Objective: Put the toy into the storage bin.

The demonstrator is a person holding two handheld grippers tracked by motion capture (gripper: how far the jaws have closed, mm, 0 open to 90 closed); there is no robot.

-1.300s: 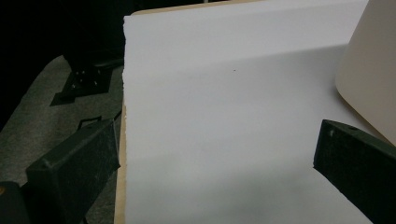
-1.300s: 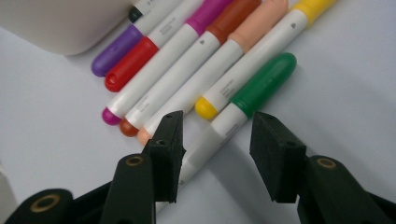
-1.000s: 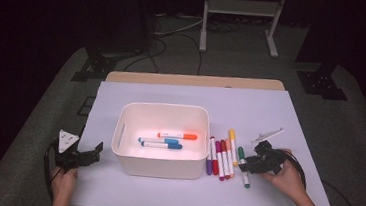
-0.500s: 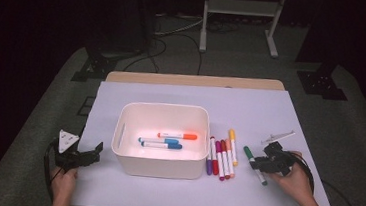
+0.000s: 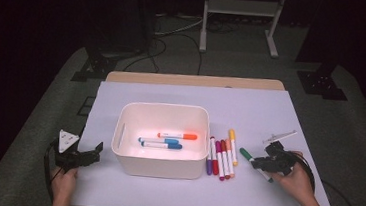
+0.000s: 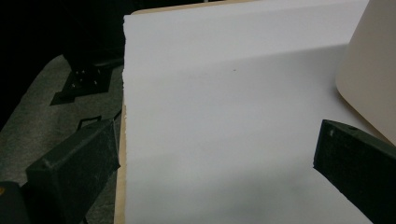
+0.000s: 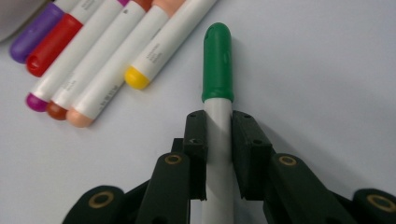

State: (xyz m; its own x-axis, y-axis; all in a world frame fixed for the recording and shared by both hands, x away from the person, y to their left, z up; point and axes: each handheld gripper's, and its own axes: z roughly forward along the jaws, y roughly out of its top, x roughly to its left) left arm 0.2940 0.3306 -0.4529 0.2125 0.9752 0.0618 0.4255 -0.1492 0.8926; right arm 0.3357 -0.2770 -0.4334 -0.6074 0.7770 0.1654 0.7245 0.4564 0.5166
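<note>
I count three markers (image 5: 168, 139) inside one white bin (image 5: 158, 163). Five markers (image 5: 220, 156) lie in a row beside it. One green-capped marker (image 7: 218, 93) sits apart. Two grippers in use.

Room was dark; overhead light hit only the bench (image 5: 250, 109), glare blew out the white bin (image 5: 162, 116); close-ups soft, foreground jaws blurred.
</note>
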